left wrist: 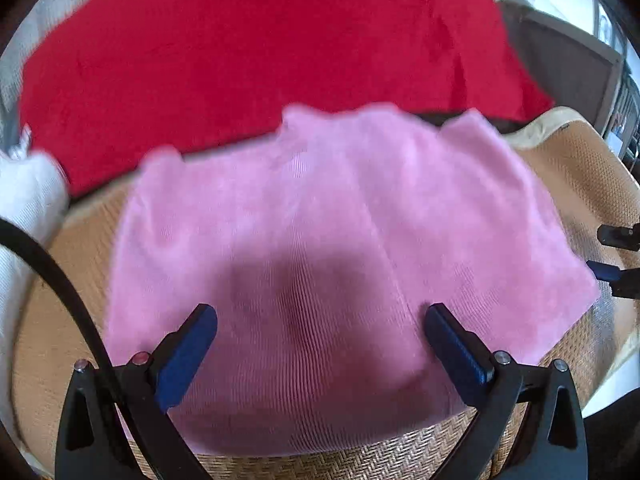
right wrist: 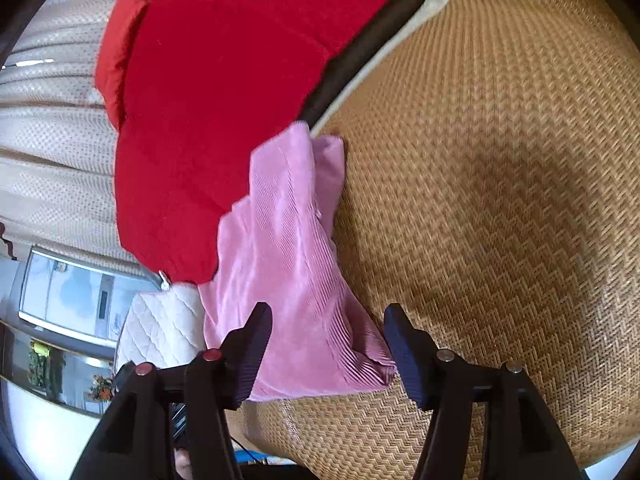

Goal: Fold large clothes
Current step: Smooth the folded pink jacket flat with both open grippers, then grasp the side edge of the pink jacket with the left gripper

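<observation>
Pink ribbed knit garment (left wrist: 320,248), folded into a broad rectangle, lies flat on the tan woven herringbone mat (left wrist: 580,184) directly under and ahead of your left gripper (left wrist: 320,340). That gripper's two blue-padded fingers (left wrist: 188,356) stand wide apart above the near part of the cloth, and nothing sits between the pads; its shadow falls as a dark patch on the pink fabric just in front of the fingertips. Beyond the far edge of the garment, further ahead of the left gripper, spreads a large red fleece blanket (left wrist: 256,52). Off to the left of that gripper you have a white quilted cushion (left wrist: 28,208), and a black cable (left wrist: 60,276) curves past the left finger. At the far right edge of the left wrist view, the tips of your right gripper (left wrist: 616,256) reach in beside the garment's right side, over the mat.

From your right gripper (right wrist: 328,344), the same pink garment (right wrist: 288,264) runs away ahead and slightly to the left, with its near corner lying between the two fingers. The jaws stand at a middling width and the pads do not press on the cloth; the corner rests loose on the mat (right wrist: 500,200), which fills everything to the right of this gripper. The red blanket (right wrist: 224,92) lies ahead and left, past the garment, and the white quilted cushion (right wrist: 160,332) sits just left of the left finger.
</observation>
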Tool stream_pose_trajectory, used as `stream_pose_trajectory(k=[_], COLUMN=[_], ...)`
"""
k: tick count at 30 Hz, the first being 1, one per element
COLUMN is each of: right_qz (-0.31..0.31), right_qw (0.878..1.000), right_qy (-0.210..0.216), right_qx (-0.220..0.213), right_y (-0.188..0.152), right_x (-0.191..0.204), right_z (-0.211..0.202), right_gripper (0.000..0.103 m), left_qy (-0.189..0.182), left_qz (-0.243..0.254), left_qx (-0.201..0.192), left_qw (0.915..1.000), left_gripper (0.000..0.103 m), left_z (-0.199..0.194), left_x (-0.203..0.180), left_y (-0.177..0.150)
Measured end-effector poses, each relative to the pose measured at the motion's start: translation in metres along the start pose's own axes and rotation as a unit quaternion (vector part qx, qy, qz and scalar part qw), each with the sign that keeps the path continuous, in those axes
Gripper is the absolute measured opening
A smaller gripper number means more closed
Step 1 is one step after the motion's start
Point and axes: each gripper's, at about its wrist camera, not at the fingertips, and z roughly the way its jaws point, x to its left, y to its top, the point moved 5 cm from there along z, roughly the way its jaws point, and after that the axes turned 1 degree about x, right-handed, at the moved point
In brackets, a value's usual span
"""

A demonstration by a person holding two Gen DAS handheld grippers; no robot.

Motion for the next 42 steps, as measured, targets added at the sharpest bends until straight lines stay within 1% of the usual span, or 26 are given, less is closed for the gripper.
stream_pose_trajectory(k=[2,3,5,7,9,11,12,14,17,20,21,23,24,25,26,27,28,29,30,32,33,34,36,38,41,42], right_qz=[0.006,0.003,-0.014,-0.017,-0.023,-0.021,-0.019,-0.028,-0.053,-0.104,-0.115,-0.140,-0.148,-0.157,-0.166,-0.169,-0.172,-0.177,-0.187,-0.210,-0.221,-0.228,-0.234,-0.224,-0.212,-0.209], right_qw=[1.000,0.999,0.999,0.999,1.000,1.000,1.000,0.999,0.997,0.992,0.991,0.988,0.987,0.986,0.985,0.984,0.984,0.984,0.982,0.977,0.975,0.973,0.972,0.974,0.977,0.978], right_qy=[-0.001,-0.005,-0.026,-0.018,-0.004,0.005,0.010,0.006,0.017,0.036,0.041,0.045,0.039,0.031,0.025,0.024,0.022,0.020,0.016,0.007,0.005,0.005,-0.007,-0.028,-0.018,-0.016], right_qx=[0.024,0.032,0.035,0.031,0.018,0.001,-0.007,-0.028,-0.048,-0.057,-0.059,-0.055,-0.054,-0.052,-0.047,-0.043,-0.034,-0.027,-0.020,-0.025,-0.028,-0.030,-0.023,-0.008,-0.008,-0.006], right_y=[-0.003,-0.005,-0.008,-0.009,-0.008,-0.004,-0.002,0.003,0.004,-0.004,-0.005,-0.011,-0.013,-0.016,-0.021,-0.023,-0.028,-0.030,-0.034,-0.042,-0.045,-0.048,-0.051,-0.051,-0.048,-0.048], right_x=[0.000,0.002,0.006,0.011,0.019,0.022,0.024,0.028,0.042,0.071,0.083,0.100,0.102,0.108,0.114,0.116,0.121,0.125,0.131,0.141,0.147,0.149,0.151,0.143,0.141,0.139], right_z=[0.014,0.021,0.026,0.025,0.024,0.018,0.016,0.010,0.007,0.014,0.025,0.038,0.041,0.048,0.061,0.067,0.079,0.089,0.099,0.110,0.116,0.118,0.129,0.142,0.143,0.143], right_gripper=[0.062,0.062,0.062,0.063,0.063,0.063,0.063,0.063,0.063,0.063,0.063,0.063,0.063,0.061,0.059,0.057,0.052,0.049,0.049,0.049,0.049,0.049,0.049,0.049,0.047,0.045], left_qy=[-0.035,-0.042,-0.040,-0.042,-0.047,-0.021,0.001,0.023,0.042,0.058,0.057,0.037,0.020,0.001,-0.013,-0.028,-0.037,-0.045,-0.051,-0.064,-0.079,-0.090,-0.107,-0.112,-0.117,-0.133], left_qz=[-0.049,-0.054,-0.045,-0.040,-0.020,-0.003,0.005,0.003,-0.039,-0.098,-0.117,-0.141,-0.152,-0.161,-0.169,-0.179,-0.184,-0.190,-0.197,-0.210,-0.223,-0.232,-0.250,-0.255,-0.278,-0.288], left_qx=[0.008,0.007,0.001,-0.011,-0.020,-0.031,-0.038,-0.044,-0.039,-0.028,-0.027,-0.032,-0.036,-0.041,-0.042,-0.037,-0.030,-0.024,-0.019,-0.014,-0.014,-0.017,-0.020,-0.007,-0.007,-0.010], left_qw=[0.9981,0.9976,0.9982,0.9983,0.9985,0.9993,0.9993,0.9988,0.9976,0.9931,0.9912,0.9887,0.9874,0.9860,0.9846,0.9828,0.9818,0.9805,0.9789,0.9755,0.9714,0.9684,0.9622,0.9604,0.9533,0.9485], left_gripper=[0.103,0.103,0.103,0.103,0.103,0.103,0.103,0.103,0.103,0.103,0.103,0.102,0.097,0.080,0.068,0.044,0.038,0.038,0.039,0.051,0.071,0.083,0.085,0.085,0.085,0.085], left_z=[0.002,-0.001,-0.008,-0.014,-0.022,-0.027,-0.032,-0.039,-0.049,-0.056,-0.058,-0.064,-0.067,-0.071,-0.073,-0.073,-0.071,-0.068,-0.067,-0.068,-0.069,-0.070,-0.070,-0.062,-0.046,-0.039], left_x=[0.012,0.015,0.015,0.011,0.006,0.008,0.014,0.031,0.069,0.117,0.130,0.143,0.148,0.150,0.151,0.152,0.150,0.149,0.146,0.141,0.137,0.134,0.128,0.125,0.126,0.125], left_y=[-0.002,-0.001,0.001,0.002,0.002,0.004,0.004,0.006,-0.001,-0.013,-0.019,-0.030,-0.035,-0.039,-0.044,-0.050,-0.055,-0.061,-0.067,-0.076,-0.081,-0.083,-0.088,-0.089,-0.085,-0.081])
